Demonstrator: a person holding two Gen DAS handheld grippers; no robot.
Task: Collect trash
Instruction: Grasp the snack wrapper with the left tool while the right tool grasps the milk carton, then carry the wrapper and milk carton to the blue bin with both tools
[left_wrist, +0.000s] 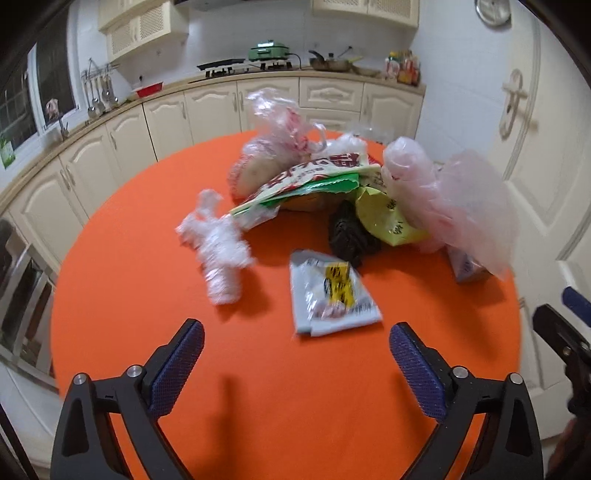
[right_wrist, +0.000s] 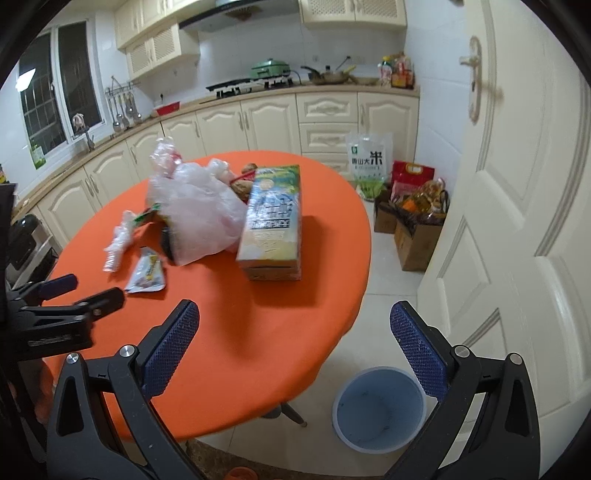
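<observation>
Both pairs of jaws stood wide apart with nothing between them: our left gripper (left_wrist: 296, 341) hung over the near part of the orange table (left_wrist: 147, 258), and our right gripper (right_wrist: 294, 320) pointed past the table's edge. On the floor beside the table we saw the blue bin (right_wrist: 379, 408), set under that edge. The trash sat heaped toward the middle of the table. Largest was the drink carton box (right_wrist: 271, 221), lying next to the pale pink plastic bag (right_wrist: 199, 218). A torn green and red wrapper (left_wrist: 314, 181) lay against a yellow packet (left_wrist: 384, 218) and a crumpled black bag (left_wrist: 347, 232). Nearer us lay crumpled clear film (left_wrist: 218, 243) and, nearest the left gripper, a small grey pouch (left_wrist: 332, 295).
</observation>
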